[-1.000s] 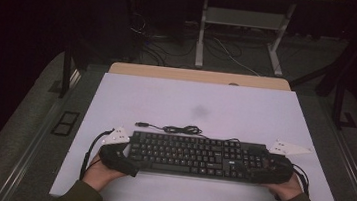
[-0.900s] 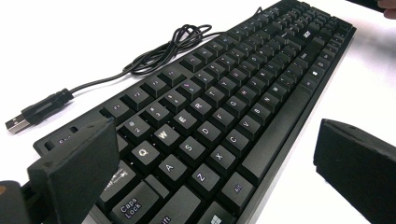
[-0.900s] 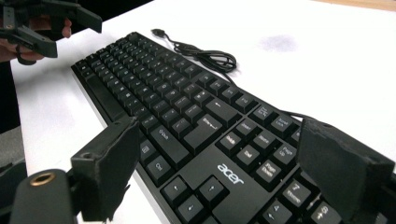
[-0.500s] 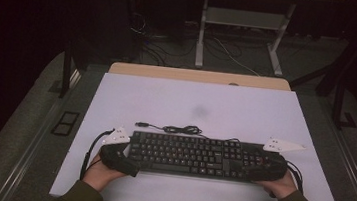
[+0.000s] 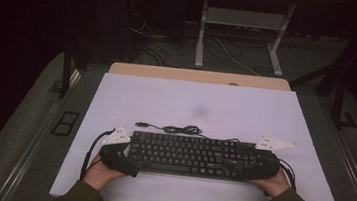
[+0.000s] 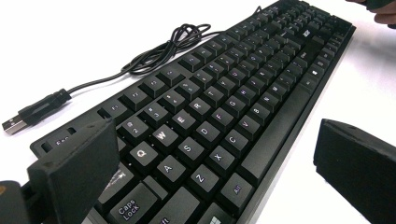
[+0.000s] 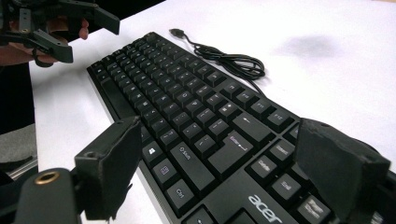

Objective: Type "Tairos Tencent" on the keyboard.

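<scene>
- A black keyboard (image 5: 191,155) lies flat on the white table (image 5: 196,100), near the edge where the person sits, with its long side parallel to that edge.
- The left gripper (image 5: 121,156) is at the left short end of the keyboard, held by the person's left hand (image 5: 101,173).
- In the left gripper view, its two black jaws stand wide apart. One jaw is over the corner with the Esc and Tab keys, the other is on the table side, beyond the front edge of the keyboard. The jaws are spread around this end, and I cannot tell if they touch it.
- The right gripper (image 5: 260,165) is at the right short end, held by the right hand (image 5: 272,183).
- In the right gripper view, its jaws are also apart, one on each side of the keyboard's width, near the Ctrl and Enter keys and the "acer" logo (image 7: 265,208). It is not closed on the keyboard.
- The keyboard's cable (image 5: 182,129) lies in a loose bundle on the table just behind the keyboard, and its USB plug (image 5: 140,124) rests free on the table surface to the left of the bundle.
- A faint grey spot (image 5: 199,112) is on the table, farther from the person than the cable.
</scene>
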